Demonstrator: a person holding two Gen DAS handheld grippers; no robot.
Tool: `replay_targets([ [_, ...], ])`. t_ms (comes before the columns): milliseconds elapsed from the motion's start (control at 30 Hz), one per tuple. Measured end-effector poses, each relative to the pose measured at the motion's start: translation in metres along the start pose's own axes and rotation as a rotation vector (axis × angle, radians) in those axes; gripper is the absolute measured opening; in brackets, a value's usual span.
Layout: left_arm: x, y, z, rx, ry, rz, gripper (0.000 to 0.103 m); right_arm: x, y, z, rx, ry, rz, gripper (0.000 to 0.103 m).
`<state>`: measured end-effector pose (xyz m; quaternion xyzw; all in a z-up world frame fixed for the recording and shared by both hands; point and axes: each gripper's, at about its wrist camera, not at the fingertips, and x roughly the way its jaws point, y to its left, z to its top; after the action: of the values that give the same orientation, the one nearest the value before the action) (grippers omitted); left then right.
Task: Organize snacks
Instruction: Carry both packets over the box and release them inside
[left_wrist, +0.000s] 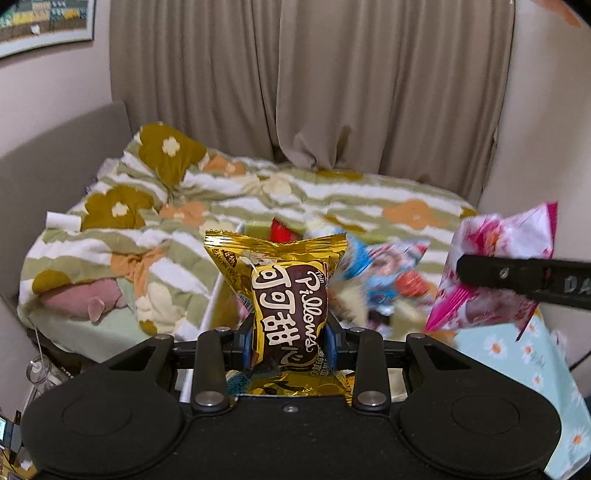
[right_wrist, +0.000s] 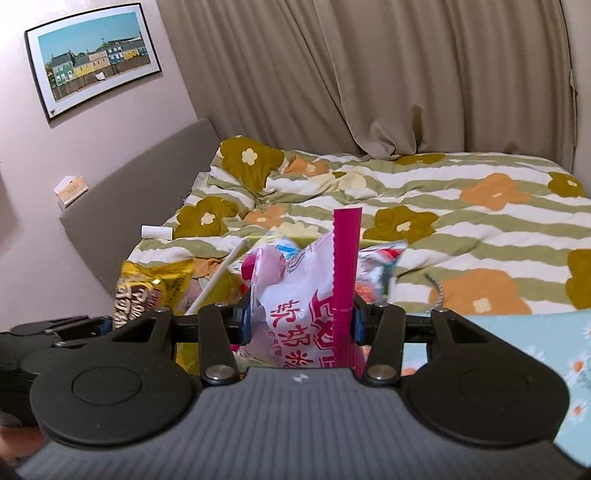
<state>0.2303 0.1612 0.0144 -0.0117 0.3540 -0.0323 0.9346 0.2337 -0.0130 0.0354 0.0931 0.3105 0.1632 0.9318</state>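
Gripping one snack in each tool, both lifted clear.
Left tool (left_wrist: 290, 341) is clamped on the gold bag (left_wrist: 284, 291); right tool (right_wrist: 301, 325) pinches the pink bag (right_wrist: 295, 295). Ahead of both, more snacks (left_wrist: 384, 273) lie jumbled beside a white bin rim (left_wrist: 212, 306) — sorting looks barely underway, neither bag placed yet.

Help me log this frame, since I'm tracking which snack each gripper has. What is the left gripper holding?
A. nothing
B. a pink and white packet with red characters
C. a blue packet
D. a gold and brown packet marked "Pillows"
D: in the left wrist view the left gripper is shut on the gold and brown Pillows packet, while the pink and white packet sits in the right gripper.
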Motion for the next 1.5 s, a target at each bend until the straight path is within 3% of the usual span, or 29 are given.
replay_targets([
  [100, 0.015, 0.018, -0.007, 0.016, 0.058, -0.038, 0.044, 0.010, 0.021, -0.006, 0.016, 0.004, -0.036, 0.062],
  [167, 0.024, 0.027, -0.011, 0.018, 0.096, -0.073, 0.074, 0.015, 0.029, -0.010, 0.032, 0.008, -0.066, 0.062],
  [200, 0.026, 0.031, -0.013, 0.020, 0.101, -0.079, 0.094, 0.015, 0.033, -0.013, 0.039, 0.009, -0.080, 0.062],
  [233, 0.025, 0.034, -0.016, 0.023, 0.094, -0.083, 0.099, 0.017, 0.036, -0.015, 0.045, 0.011, -0.096, 0.062],
  [467, 0.011, 0.046, -0.024, 0.044, 0.082, -0.084, 0.099, 0.022, 0.052, -0.027, 0.045, 0.059, -0.144, 0.062],
  [867, -0.016, 0.076, -0.026, 0.018, 0.044, 0.035, 0.101, 0.043, 0.083, -0.021, -0.022, 0.093, -0.029, 0.063],
  [967, -0.011, 0.082, -0.031, 0.008, 0.063, 0.029, 0.101, 0.061, 0.090, -0.024, -0.040, 0.140, -0.024, 0.069],
  [1000, -0.010, 0.082, -0.033, 0.009, 0.068, 0.027, 0.101, 0.065, 0.091, -0.027, -0.037, 0.155, -0.020, 0.081],
  [1100, -0.003, 0.085, -0.040, 0.016, 0.093, 0.019, 0.101, 0.070, 0.093, -0.033, -0.019, 0.167, -0.025, 0.101],
  [1500, -0.013, 0.073, -0.045, 0.048, 0.083, 0.011, 0.101, 0.048, 0.084, -0.040, 0.038, 0.130, -0.054, 0.103],
])
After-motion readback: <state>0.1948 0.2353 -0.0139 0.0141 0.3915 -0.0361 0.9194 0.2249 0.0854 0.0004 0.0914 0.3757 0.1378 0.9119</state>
